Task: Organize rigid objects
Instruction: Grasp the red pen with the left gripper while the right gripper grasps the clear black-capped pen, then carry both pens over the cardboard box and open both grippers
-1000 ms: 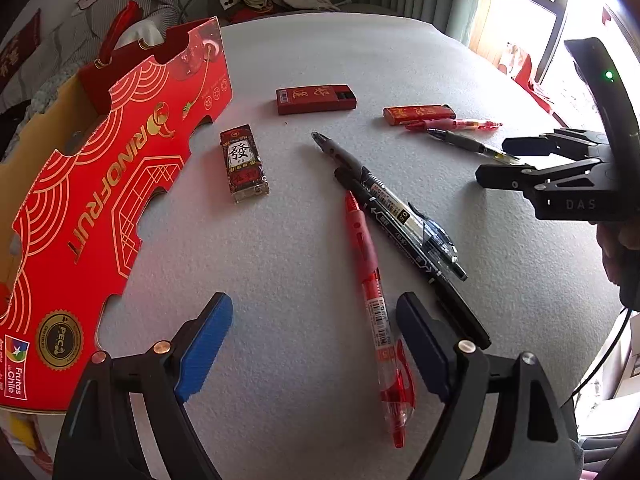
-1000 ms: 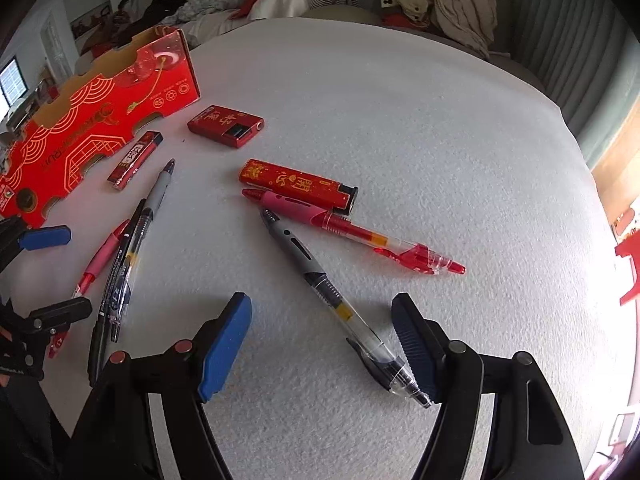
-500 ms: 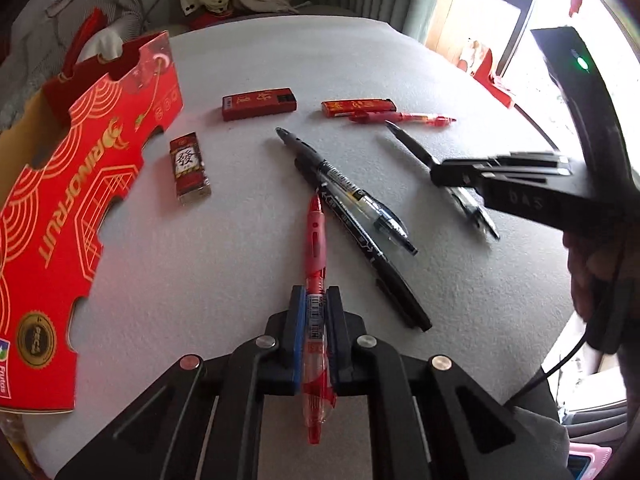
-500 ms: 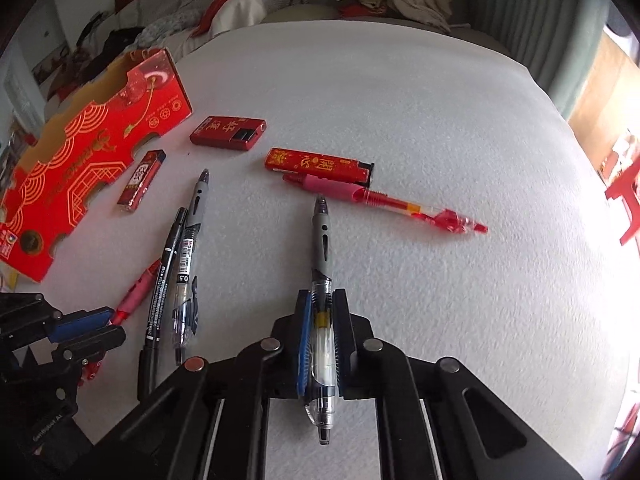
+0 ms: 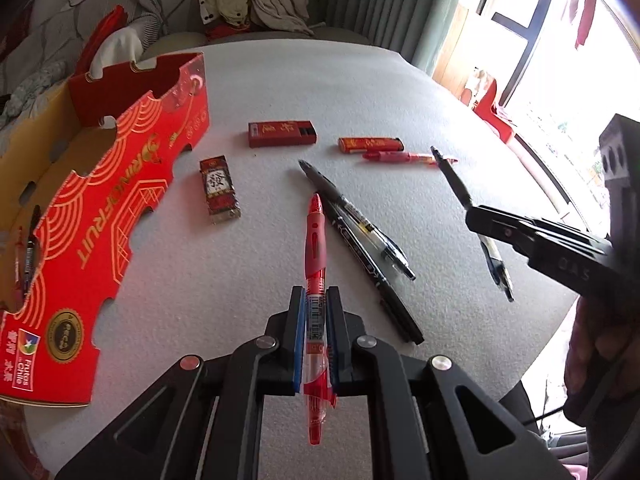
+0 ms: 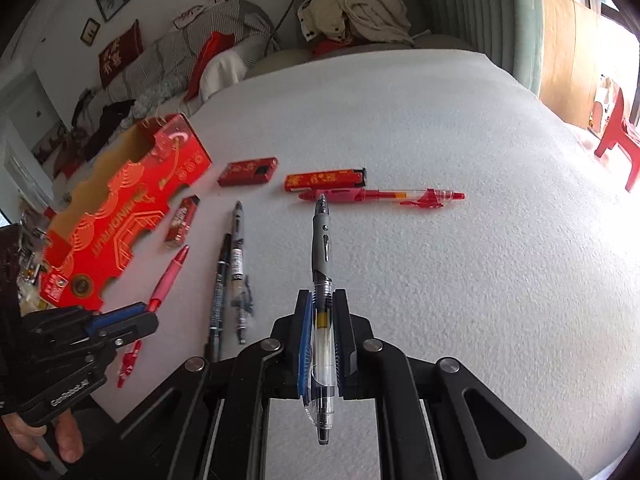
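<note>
Two grippers each clamp a pen above the grey table (image 5: 400, 92): the left gripper (image 5: 316, 320) has its blue pads tight on a red pen (image 5: 315, 240), and the right gripper (image 6: 323, 320) is closed on a grey-grip pen (image 6: 322, 240). Beyond them, two black pens (image 5: 360, 236) lie side by side on the table. Farther out sit a small red pack (image 5: 219, 188), a flat red case (image 5: 282, 134), and a red lighter (image 5: 370, 144) touching another red pen (image 5: 404, 157). At the left edge stands an open red fruit box (image 5: 116, 208) with pens inside.
</note>
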{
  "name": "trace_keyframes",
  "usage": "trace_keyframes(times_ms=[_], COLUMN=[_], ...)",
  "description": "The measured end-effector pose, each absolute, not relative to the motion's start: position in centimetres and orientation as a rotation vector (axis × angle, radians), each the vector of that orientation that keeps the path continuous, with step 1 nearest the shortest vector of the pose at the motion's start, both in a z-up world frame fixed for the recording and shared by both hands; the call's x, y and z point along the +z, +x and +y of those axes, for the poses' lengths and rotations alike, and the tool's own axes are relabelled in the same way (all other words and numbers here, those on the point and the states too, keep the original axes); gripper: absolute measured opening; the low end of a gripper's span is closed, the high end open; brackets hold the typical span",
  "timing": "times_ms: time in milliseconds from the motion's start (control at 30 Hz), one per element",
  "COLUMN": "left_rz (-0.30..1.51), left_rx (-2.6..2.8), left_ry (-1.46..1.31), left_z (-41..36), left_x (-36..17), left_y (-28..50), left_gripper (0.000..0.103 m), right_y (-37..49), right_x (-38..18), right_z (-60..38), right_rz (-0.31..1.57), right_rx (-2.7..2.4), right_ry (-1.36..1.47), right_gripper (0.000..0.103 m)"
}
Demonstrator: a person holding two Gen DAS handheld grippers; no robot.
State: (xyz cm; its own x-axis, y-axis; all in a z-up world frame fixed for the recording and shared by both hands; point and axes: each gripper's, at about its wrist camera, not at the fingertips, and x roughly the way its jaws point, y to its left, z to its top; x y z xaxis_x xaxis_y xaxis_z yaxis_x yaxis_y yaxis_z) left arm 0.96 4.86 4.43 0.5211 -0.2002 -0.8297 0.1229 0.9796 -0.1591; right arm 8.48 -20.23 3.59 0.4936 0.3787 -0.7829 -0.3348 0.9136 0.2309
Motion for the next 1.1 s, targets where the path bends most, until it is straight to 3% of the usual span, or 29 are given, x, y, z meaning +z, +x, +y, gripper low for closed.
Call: trace_keyframes(times_ms=[1100], left_rz=[0.838], left_rx=[0.168], left_ry=[-0.228], left_z=[19.2], left_x=[12.1], left_y=[-0.9], left_gripper=[0.010], right_y=[4.1], right_x=[12.5], right_z=[-3.6], right_rz=[0.703], right_rx=[0.673], right_ry=[-0.093], right_gripper=[0.011])
